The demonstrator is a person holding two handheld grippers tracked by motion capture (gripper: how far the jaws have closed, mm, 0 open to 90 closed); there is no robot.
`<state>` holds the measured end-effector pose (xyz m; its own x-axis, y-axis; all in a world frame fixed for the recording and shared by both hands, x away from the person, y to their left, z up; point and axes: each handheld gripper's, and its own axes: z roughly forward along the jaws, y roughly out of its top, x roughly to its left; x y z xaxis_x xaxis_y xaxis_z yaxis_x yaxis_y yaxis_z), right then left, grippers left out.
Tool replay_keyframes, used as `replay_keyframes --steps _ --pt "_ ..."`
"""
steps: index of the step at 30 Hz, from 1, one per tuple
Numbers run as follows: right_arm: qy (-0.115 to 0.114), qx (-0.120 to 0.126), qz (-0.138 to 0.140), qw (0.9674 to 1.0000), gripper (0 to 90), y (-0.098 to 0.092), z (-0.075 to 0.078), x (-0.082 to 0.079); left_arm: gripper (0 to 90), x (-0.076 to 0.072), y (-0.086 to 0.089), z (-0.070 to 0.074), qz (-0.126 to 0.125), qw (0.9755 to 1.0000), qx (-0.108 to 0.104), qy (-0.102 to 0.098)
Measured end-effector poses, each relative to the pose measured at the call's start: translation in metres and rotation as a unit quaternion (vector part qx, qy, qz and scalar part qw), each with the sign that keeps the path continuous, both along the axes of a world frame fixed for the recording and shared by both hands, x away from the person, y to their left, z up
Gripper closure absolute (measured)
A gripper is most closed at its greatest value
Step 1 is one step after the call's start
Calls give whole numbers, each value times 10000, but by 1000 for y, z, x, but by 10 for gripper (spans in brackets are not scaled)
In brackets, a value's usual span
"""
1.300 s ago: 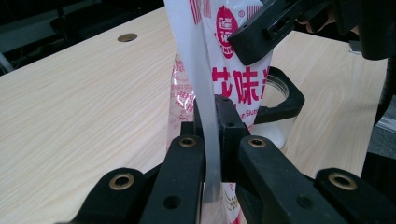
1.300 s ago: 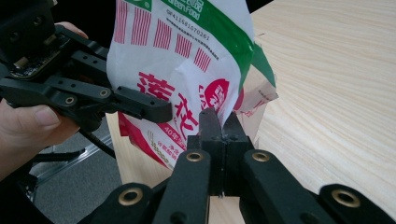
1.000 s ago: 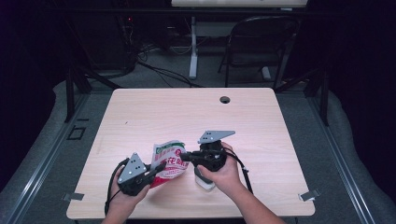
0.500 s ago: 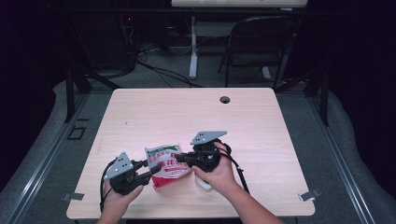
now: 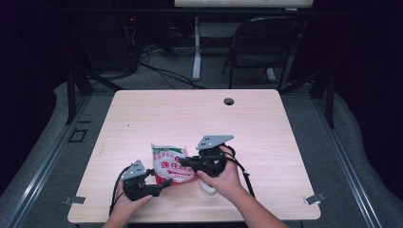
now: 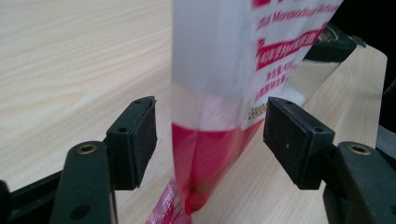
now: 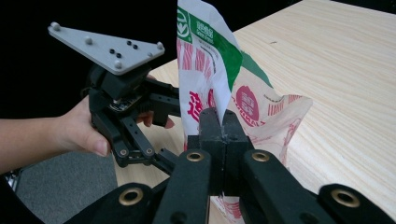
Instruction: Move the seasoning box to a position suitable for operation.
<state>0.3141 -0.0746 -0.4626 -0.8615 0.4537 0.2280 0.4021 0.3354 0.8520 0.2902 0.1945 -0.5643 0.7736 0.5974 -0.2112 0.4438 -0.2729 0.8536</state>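
Partly blurred bag (image 6: 219, 93) print

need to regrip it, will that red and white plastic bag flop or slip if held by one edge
Probably floppy: the bag creases and folds where the right claw pinches it. Likely light, since one pinch holds it up. Its glossy film may slip between the open left claw.

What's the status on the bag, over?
Right hand-held gripper shut on the bag, holding it upright. Left hand-held gripper has just been opening, bag edge between its jaws, pads clear. Table around it bare, nothing in the way.
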Motion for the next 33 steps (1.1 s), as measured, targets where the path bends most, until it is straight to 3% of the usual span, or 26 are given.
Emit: replay_keyframes --steps 6,15,20,25,33 --pt "-50 54 -1 10000 900 -5 -3 -7 321 2 -4 -8 -70 9997 -42 216" --pt "-102 26 11 9999 900 -11 -5 -14 288 5 -16 -17 -243 9983 200 498" --pt "-106 60 -9 9999 900 -15 -7 -18 281 6 -21 -19 -283 9979 212 543" --pt "-87 77 -25 9999 900 -19 -9 -19 273 6 -25 -22 -341 9974 436 461" --pt "-73 85 -47 9999 900 -21 -10 -19 297 6 -31 -24 -350 9968 504 503"
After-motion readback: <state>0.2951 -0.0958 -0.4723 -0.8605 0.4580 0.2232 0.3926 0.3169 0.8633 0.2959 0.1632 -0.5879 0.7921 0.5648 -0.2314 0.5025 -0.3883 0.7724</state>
